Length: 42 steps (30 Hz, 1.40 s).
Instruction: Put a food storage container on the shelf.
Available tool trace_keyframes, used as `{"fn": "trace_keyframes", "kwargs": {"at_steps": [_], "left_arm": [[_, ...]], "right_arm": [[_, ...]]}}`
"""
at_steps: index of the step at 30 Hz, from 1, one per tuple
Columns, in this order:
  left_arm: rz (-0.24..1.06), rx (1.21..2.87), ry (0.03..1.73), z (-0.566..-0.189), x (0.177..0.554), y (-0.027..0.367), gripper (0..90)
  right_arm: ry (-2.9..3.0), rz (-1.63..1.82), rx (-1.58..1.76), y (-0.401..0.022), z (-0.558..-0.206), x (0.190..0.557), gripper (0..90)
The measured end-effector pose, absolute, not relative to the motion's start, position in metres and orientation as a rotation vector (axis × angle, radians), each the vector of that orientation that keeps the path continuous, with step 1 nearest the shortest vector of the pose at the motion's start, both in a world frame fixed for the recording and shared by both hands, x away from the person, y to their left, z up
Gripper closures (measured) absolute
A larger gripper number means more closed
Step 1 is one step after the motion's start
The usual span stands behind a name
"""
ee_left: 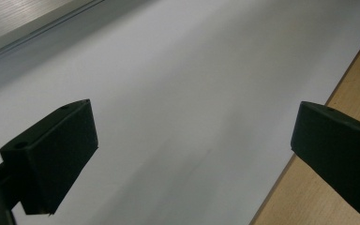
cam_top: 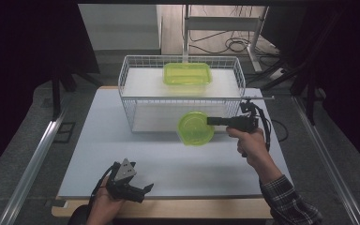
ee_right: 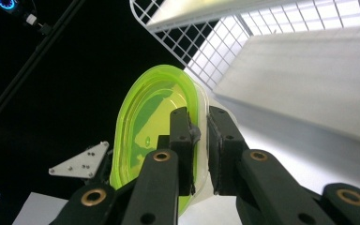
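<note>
- A white wire basket point(cam_top: 130, 75) stands at the far middle of the bench point(cam_top: 122, 154).
- A rectangular green tub point(cam_top: 187, 73) sits inside it, toward the far side.
- A metal rail point(cam_top: 33, 159) runs along the floor on the left, another rail point(cam_top: 330, 164) on the right.
- Cables point(cam_top: 229, 44) lie on the floor far beyond the basket, by a white frame point(cam_top: 225, 22).

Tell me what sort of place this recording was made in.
Probably a lab or workshop set up for recording, not a home. A white table stands between dark curtains, loose cables lie on the floor behind, and a person works with handheld grippers: the right gripper holds a round green container by a wire basket.
</note>
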<state>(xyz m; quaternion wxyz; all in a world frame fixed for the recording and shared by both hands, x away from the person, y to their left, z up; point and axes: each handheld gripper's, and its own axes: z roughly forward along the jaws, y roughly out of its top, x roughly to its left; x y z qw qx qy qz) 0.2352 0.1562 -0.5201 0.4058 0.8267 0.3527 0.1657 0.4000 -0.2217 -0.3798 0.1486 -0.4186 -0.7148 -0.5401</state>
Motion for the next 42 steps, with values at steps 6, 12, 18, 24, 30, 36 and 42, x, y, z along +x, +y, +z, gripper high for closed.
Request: {"fn": "trace_keyframes", "kwargs": {"at_steps": [6,12,18,24,30,36,42], "left_arm": [[0.414,2.080,0.887,-0.520,0.235,0.157,0.6],[0.416,2.081,0.885,-0.520,0.235,0.156,0.6],[0.418,2.084,0.880,-0.521,0.235,0.156,0.6],[0.419,2.086,0.877,-0.521,0.235,0.156,0.6],[0.418,2.093,0.875,-0.521,0.235,0.155,0.6],[0.416,2.095,0.874,-0.521,0.235,0.155,0.6],[0.412,2.091,0.874,-0.521,0.235,0.155,0.6]], "right_arm": [[-2.055,-1.588,-1.198,-0.219,-0.362,0.404,81.2],[-2.053,-1.616,-1.185,-0.215,-0.345,0.409,81.2],[-2.043,-1.641,-1.180,-0.210,-0.327,0.416,81.3],[-2.052,-1.671,-1.187,-0.203,-0.312,0.421,81.2],[-2.051,-1.711,-1.209,-0.196,-0.298,0.429,81.2],[-2.041,-1.762,-1.256,-0.190,-0.285,0.442,81.3],[-2.027,-1.803,-1.322,-0.187,-0.273,0.456,81.2]]}}
